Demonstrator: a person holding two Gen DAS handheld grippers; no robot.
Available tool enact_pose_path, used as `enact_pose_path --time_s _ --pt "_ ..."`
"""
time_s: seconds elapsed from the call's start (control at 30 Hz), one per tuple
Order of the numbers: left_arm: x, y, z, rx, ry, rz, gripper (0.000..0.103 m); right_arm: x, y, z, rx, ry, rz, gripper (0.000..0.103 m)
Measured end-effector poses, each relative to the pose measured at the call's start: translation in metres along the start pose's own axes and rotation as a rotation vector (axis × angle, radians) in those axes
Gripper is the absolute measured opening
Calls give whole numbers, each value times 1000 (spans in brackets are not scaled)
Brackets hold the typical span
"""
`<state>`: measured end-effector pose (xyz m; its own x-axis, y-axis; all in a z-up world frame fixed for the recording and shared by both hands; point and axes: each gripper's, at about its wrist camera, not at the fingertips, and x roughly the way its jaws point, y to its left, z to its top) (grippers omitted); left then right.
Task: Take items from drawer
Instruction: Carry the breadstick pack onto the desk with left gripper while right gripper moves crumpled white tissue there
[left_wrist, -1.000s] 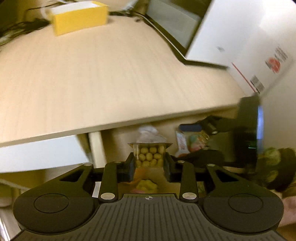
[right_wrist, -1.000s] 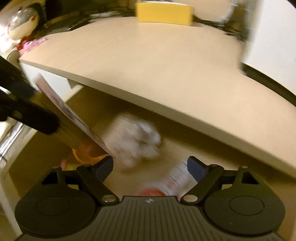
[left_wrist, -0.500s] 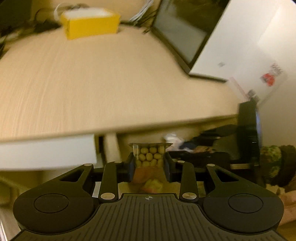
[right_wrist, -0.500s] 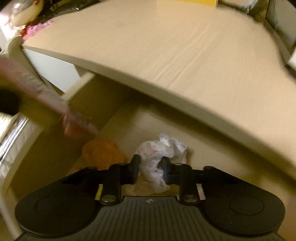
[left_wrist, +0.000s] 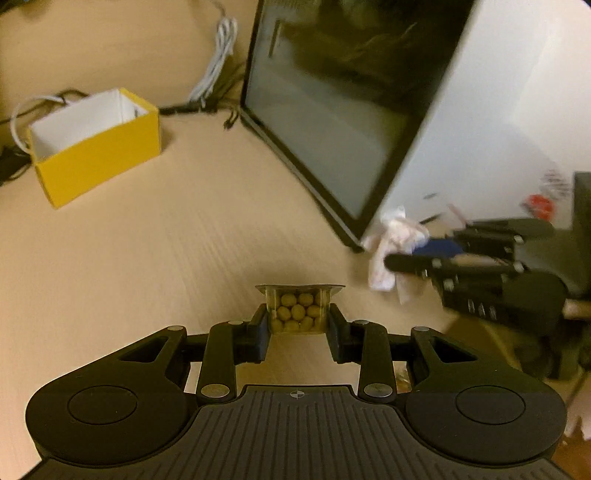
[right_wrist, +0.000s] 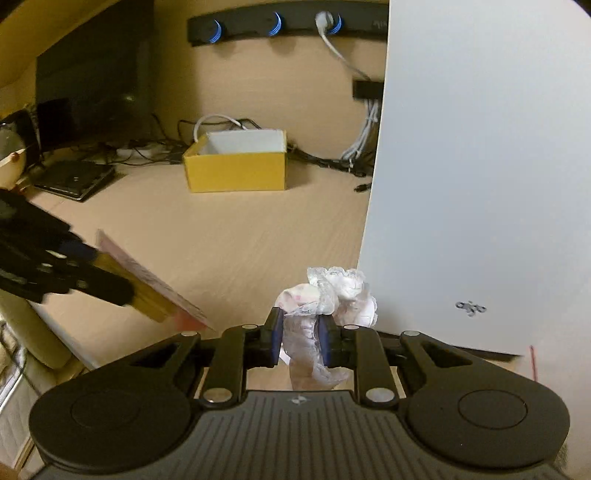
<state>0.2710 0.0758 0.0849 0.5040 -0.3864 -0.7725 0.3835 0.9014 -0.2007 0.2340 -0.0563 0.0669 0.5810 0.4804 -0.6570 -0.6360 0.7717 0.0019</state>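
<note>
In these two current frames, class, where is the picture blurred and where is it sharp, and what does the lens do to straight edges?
Left wrist view: the pack of yellow balls in the left gripper is sharp; the right gripper and its crumpled wrapper smear with motion.
Right wrist view: the crumpled wrapper is crisp, the left gripper's pack is blurred; the white panel's edge bows from fisheye.

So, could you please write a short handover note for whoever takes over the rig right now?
Left hand-held gripper: shut on a clear snack pack of yellow balls, held above the desk.
Right hand-held gripper: shut on a crumpled white wrapper, also above the desk, beside the white panel.
Done: both items are out of the drawer.
Left: set them down, possibly in the open yellow box; the drawer is out of view.
</note>
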Motion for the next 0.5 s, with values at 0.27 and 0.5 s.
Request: enact_pose_path --time_s 0.27,0.5 --pt "73 17 15 -92 -10 16 36 58 -21 -13 61 85 11 21" --pt "66 15 -9 -67 -46 55 35 42 -22 -14 37 56 -87 66"
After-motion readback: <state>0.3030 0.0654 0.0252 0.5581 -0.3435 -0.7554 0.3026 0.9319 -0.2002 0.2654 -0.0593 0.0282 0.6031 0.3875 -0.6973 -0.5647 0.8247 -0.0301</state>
